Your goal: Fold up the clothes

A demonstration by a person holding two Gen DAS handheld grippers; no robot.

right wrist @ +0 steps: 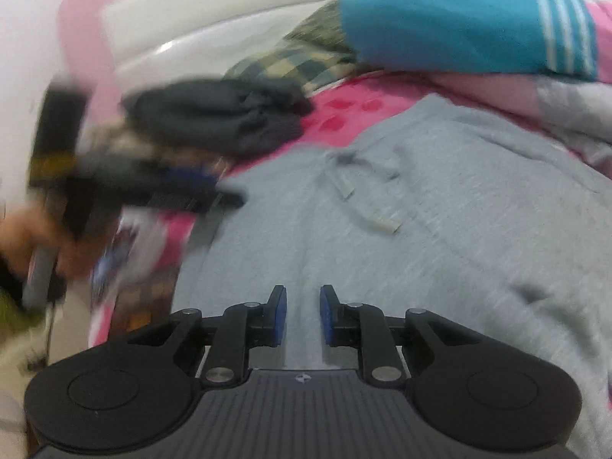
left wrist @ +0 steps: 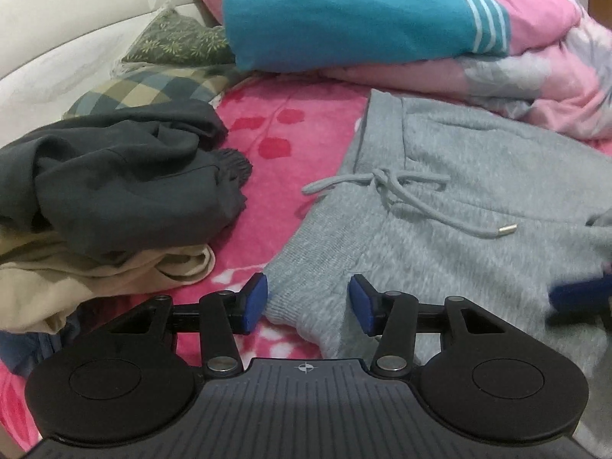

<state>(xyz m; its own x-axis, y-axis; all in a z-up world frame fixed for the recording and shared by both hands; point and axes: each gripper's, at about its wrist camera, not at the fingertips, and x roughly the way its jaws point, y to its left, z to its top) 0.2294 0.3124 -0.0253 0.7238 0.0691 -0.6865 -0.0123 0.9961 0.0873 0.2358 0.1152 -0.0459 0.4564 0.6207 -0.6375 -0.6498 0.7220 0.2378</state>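
Grey sweatpants (left wrist: 459, 199) lie on the pink blanket (left wrist: 290, 134), waistband and knotted drawstring (left wrist: 401, 199) facing me. A ribbed leg cuff (left wrist: 302, 306) is brought up close to the waistband, and my left gripper (left wrist: 308, 302) is shut on it, one blue pad on each side. At the right edge, blurred, my right gripper (left wrist: 581, 292) sits over the same pants. In the right wrist view my right gripper (right wrist: 303, 313) stands narrow, with a fold of the grey sweatpants (right wrist: 420, 210) pinched between its pads. The left gripper (right wrist: 229, 195) shows there as a dark blur with a hand behind it.
A crumpled dark grey garment (left wrist: 126, 187) lies on a beige one (left wrist: 95, 279) at the left. Behind are a checked pillow (left wrist: 153, 88), a teal and pink quilt (left wrist: 344, 26) and a white headboard (left wrist: 57, 38).
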